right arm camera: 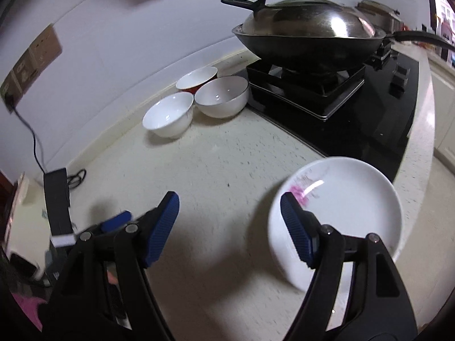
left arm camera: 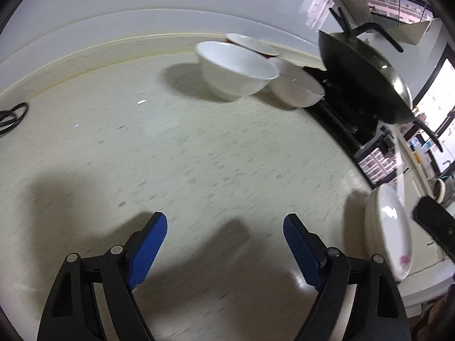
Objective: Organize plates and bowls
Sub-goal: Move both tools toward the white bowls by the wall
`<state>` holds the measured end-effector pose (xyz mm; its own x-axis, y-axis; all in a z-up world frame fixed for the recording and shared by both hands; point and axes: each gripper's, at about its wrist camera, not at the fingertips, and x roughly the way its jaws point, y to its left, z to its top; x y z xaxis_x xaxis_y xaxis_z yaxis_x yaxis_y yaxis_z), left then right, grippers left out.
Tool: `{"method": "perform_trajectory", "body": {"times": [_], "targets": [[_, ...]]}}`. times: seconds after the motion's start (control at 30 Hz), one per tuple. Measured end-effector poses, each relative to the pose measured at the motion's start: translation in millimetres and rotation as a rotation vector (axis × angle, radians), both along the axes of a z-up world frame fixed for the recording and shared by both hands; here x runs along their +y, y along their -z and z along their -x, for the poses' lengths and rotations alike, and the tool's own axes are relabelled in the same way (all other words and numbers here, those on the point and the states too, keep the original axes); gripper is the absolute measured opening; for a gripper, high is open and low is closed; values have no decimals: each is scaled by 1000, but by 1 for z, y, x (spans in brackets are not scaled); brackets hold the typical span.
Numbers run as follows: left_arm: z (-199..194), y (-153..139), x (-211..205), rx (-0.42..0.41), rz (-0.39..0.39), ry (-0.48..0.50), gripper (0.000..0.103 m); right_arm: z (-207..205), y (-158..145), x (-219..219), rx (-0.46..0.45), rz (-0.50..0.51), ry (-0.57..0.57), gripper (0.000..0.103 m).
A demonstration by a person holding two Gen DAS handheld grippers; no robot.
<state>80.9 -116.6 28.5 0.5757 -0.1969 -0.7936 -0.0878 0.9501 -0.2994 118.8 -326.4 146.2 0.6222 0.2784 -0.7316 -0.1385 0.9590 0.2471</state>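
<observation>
1. Hovering over the speckled countertop [left arm camera: 199, 156], the left gripper [left arm camera: 224, 244] has its blue-padded fingers [left arm camera: 148, 250] wide apart with only bare counter between them
2. Straight ahead of those fingers, well off near the back wall, sits a cluster of three bowls: a white bowl [left arm camera: 239, 71] in front, a second white bowl [left arm camera: 298, 88] just to its right, and a red bowl [left arm camera: 253, 45] behind them, mostly hidden
3. To the right of the left gripper's right finger, a white plate [left arm camera: 395, 236] with a pink flower print lies on the counter; it looks stacked on something pale, though the edge of the view is too warped to be sure
4. Over to the right gripper [right arm camera: 230, 227]: fingers [right arm camera: 163, 227] spread, nothing clamped between them
5. The white plate [right arm camera: 349, 207] lies partly behind the right-hand finger and out past it, not between the pads; whether the finger touches it I cannot tell
6. Ahead of the fingers and a touch left, the white bowl [right arm camera: 169, 116], the second white bowl [right arm camera: 221, 96] and the red bowl [right arm camera: 199, 79] sit close together beside the black hob [right arm camera: 355, 113]
7. Beyond them a lidded wok [right arm camera: 310, 34] rests on the burner
8. Left of the left-hand finger, a black cable [right arm camera: 37, 145] trails down from the wall
</observation>
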Motion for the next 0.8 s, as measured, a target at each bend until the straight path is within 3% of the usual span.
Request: {"method": "perform_trajectory", "body": {"times": [0.2, 0.43, 0.8], "targets": [[-41, -12, -21, -8, 100, 28, 85, -35, 0, -5, 21, -44, 68, 72], [-97, -25, -26, 2, 281, -49, 85, -75, -3, -13, 17, -98, 130, 70], [-150, -17, -37, 4, 343, -98, 85, -122, 9, -21, 58, -216, 198, 69]]}}
